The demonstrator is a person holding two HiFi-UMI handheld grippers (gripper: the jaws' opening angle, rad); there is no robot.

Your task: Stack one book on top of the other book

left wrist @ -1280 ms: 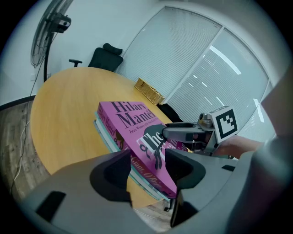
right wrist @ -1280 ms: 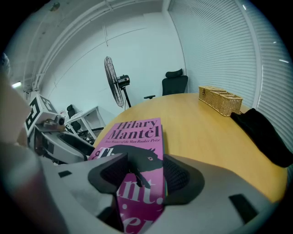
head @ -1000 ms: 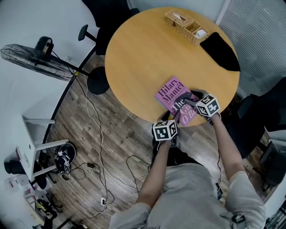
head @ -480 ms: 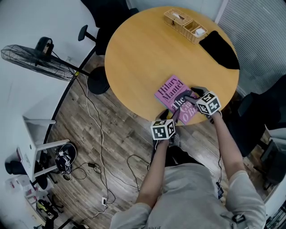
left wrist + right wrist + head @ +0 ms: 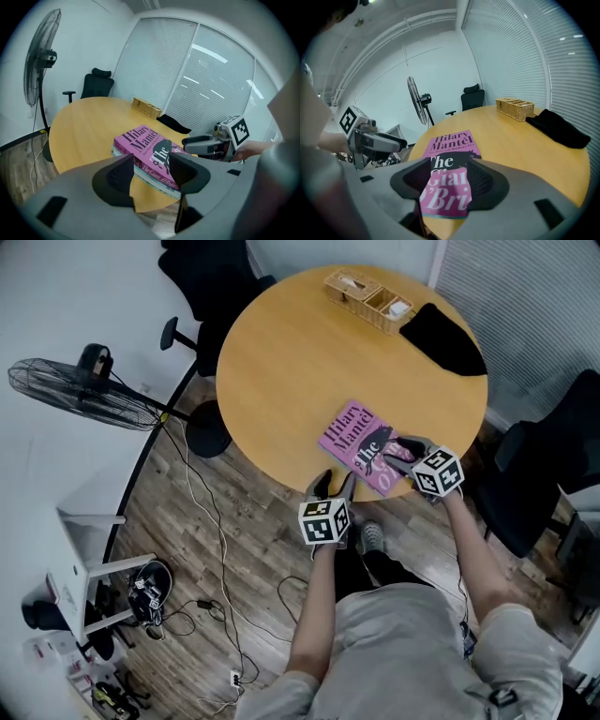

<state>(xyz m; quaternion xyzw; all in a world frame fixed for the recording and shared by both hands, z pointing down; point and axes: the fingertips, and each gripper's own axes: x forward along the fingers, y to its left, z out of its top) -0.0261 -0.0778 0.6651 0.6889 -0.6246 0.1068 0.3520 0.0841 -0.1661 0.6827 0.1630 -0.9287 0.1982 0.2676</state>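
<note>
The round light-wood table (image 5: 300, 362) fills the middle of the head view, on grey plank flooring (image 5: 234, 549) with loose cables trailing over it. The black pedestal fan (image 5: 75, 390) stands off the table's left side, and a black office chair (image 5: 202, 277) sits at the far left rim. On the near part of the table, close to your edge, the pink paperback book (image 5: 364, 444) lies flat, cover up, with white and black lettering. It rests squarely on the second book (image 5: 153, 181), of which only a pale teal-and-white edge shows beneath the pink spine in the left gripper view, so one book already lies on the other. Far across the table a crumpled black cloth (image 5: 442, 338) lies near the rim, touching or just beside the woven wicker tray (image 5: 367, 301) with its compartments. Your right gripper (image 5: 401, 457) hangs over the near right corner of the pink cover. Its jaws stand apart and frame the lettering without clamping anything. Your left gripper (image 5: 335, 484) is off the table's near edge, just beside the stack. Its jaws are likewise apart with nothing held between them, and they point toward the spine side of the books.
</note>
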